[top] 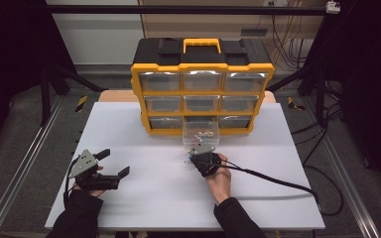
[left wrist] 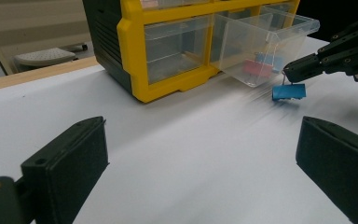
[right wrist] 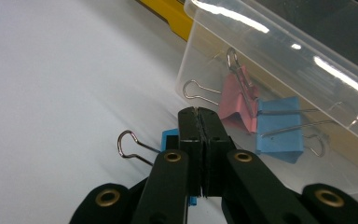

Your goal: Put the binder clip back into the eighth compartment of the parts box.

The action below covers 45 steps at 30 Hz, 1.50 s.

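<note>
Blue binder clip point(left wrist: 289, 91), light and springy, is pinched by its wire handle in closed right tongs point(right wrist: 199, 112); left tongs point(left wrist: 200, 158) gape empty.

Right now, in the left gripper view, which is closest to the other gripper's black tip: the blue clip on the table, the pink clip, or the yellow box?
1. Blue clip on the table, hanging at the right gripper tip.
2. Pink clip, inside the pulled-out clear drawer.
3. Yellow box, farthest left.
</note>
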### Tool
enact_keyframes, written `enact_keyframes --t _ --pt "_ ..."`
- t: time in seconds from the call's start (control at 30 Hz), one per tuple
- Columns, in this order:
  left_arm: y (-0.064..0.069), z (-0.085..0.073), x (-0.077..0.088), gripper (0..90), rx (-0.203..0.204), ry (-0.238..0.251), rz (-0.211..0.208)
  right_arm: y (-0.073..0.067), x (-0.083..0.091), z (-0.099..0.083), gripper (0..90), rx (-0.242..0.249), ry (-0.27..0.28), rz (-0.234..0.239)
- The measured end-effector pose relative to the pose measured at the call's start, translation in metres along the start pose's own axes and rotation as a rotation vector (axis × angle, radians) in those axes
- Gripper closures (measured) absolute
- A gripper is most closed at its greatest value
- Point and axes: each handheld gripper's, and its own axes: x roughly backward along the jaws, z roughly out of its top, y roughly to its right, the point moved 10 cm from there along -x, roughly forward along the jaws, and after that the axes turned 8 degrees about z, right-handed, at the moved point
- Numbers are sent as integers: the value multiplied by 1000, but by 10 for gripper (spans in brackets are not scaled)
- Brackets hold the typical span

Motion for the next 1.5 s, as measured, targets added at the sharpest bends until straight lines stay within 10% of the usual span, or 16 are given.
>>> enact_keyframes --t 1.5 --pt "0 0 0 13 0 0 0 -5 62 31 895 -56 127 130"
